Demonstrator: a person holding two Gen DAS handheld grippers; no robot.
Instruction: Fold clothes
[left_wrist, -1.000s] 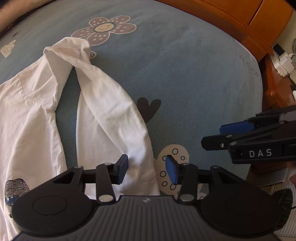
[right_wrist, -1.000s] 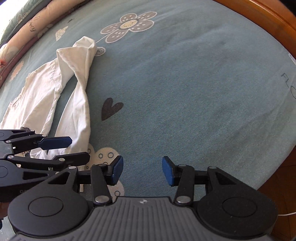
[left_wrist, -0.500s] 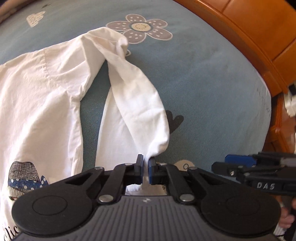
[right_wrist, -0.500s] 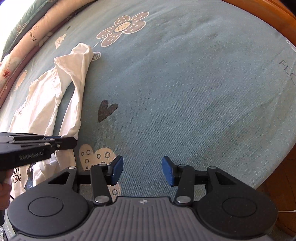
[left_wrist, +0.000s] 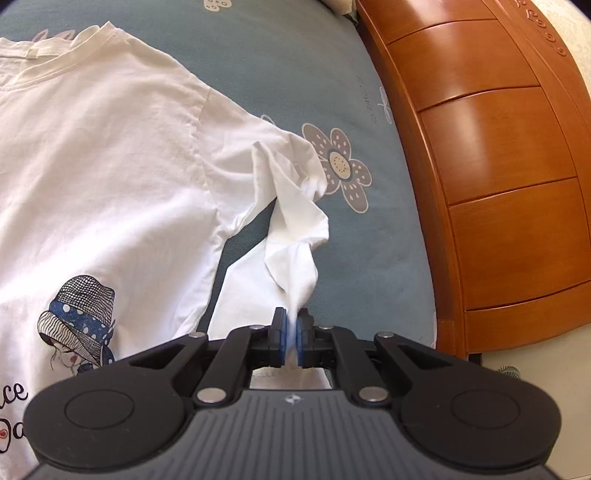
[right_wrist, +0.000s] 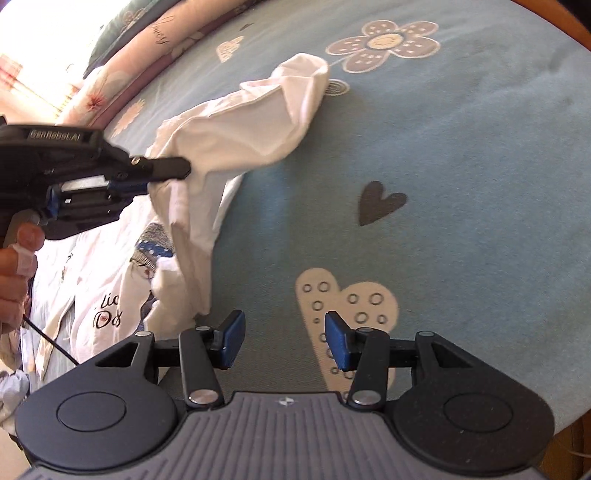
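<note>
Now left gripper (left_wrist: 291, 338) pinches the sleeve (left_wrist: 295, 236), which a second ago lay loose between open pads; cloth is lifted, twisted ahead of it. White shirt (left_wrist: 103, 177) spreads left on the bedspread (left_wrist: 314, 66). Right gripper (right_wrist: 281, 339) is opening, nothing between.

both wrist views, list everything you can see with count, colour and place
shirt: one, white with a printed girl in a hat, spread on the bed
sleeve: one, white, lifted off the bed, its end pinched in the left tongs
bedsheet: one, blue-grey with flower and heart prints, under the shirt
pillows: a stack, pink and dark, at the far edge of the bed in the right wrist view
wooden furniture: one, orange-brown, beside the bed
left tongs: one, black with blue pads, shut on the sleeve
right tongs: one, black with blue pads, opening, nothing between them
hand: one, holding the left tongs' handle
</note>
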